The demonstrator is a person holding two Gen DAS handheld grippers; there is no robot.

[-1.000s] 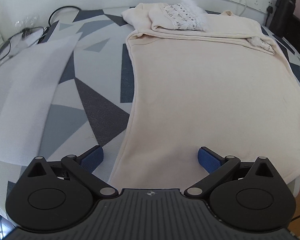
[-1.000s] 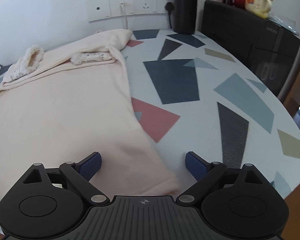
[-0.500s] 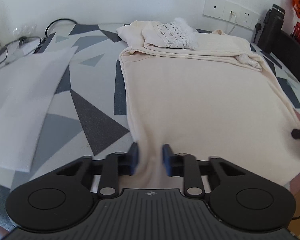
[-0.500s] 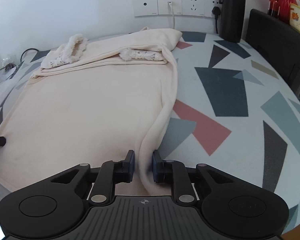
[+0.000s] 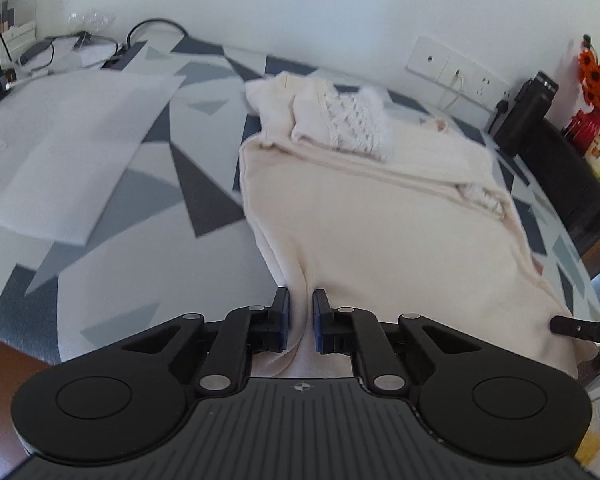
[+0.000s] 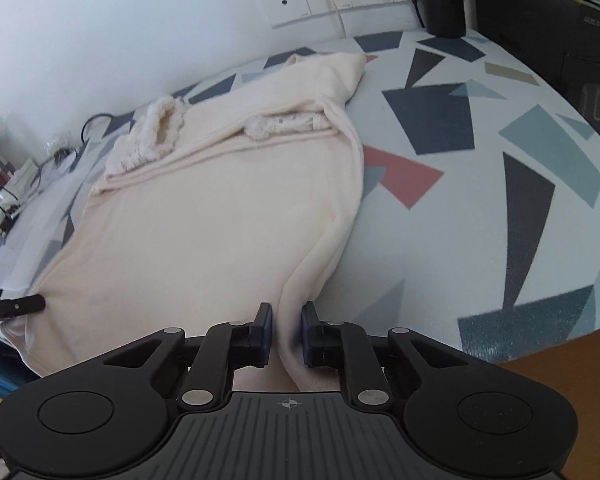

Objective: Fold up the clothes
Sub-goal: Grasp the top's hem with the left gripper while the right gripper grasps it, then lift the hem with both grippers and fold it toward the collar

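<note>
cream fleece, a soft jumper (image 5: 380, 232), lay spread across the table (image 5: 112, 280), whose cloth was printed with grey, dark blue and red triangles. its far end was already folded over, with a lacy white trim (image 5: 356, 128) showing on top near the wall. the left gripper (image 5: 300, 316) was clamped on the near left corner of the jumper, a pinch of fabric squeezed between its blue pads, and the cloth rose from the table in a taut ridge towards it. the right gripper (image 6: 286, 330) was clamped on the near right corner the same way, the hem drawn up into a fold between its pads. each tool's tip showed at the edge of the other's view, at the opposite corner. a white sheet (image 5: 60, 152) lay flat on the table to the left of the jumper, apart from it. by the wall stood a black flask (image 5: 524, 112) beside the sockets (image 5: 456, 76), and orange flowers (image 5: 598, 76) sat on a dark cabinet.
</note>
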